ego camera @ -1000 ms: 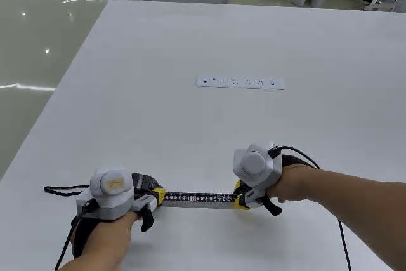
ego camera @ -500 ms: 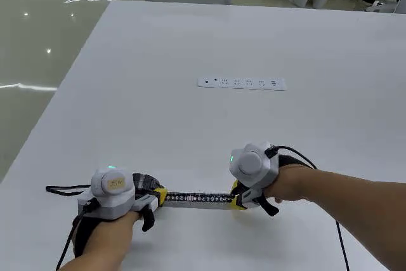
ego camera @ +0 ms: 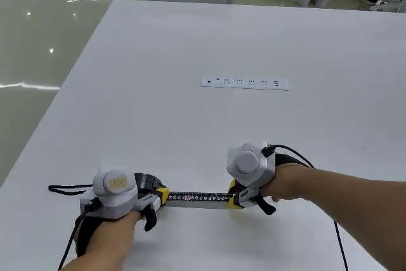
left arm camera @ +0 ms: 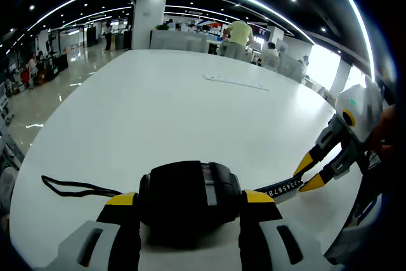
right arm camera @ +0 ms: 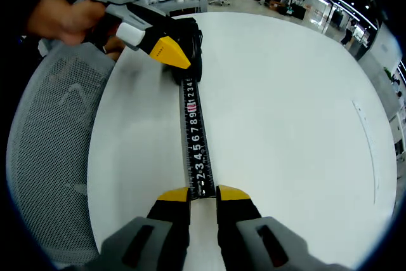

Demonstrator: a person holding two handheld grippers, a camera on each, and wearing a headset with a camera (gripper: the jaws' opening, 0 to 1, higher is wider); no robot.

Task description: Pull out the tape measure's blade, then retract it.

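**Black case clamped, ruled blade drawn flat**

Black and rounded, the tape measure case [left arm camera: 190, 185] sits clamped between the yellow-tipped jaws of my left gripper [left arm camera: 190, 200]. My right gripper [right arm camera: 203, 193] pinches the end of the thin, numbered blade [right arm camera: 193, 131], which lies straight along the smooth white table [ego camera: 190, 125] between the two. A black cord loop [left arm camera: 66, 186] lies beside the case.

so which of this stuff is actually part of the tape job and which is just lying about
In the job: tape measure case, held in the left gripper; blade, its end pinched by the right gripper.
Lying about: power strip on the table; mesh chair beside it.
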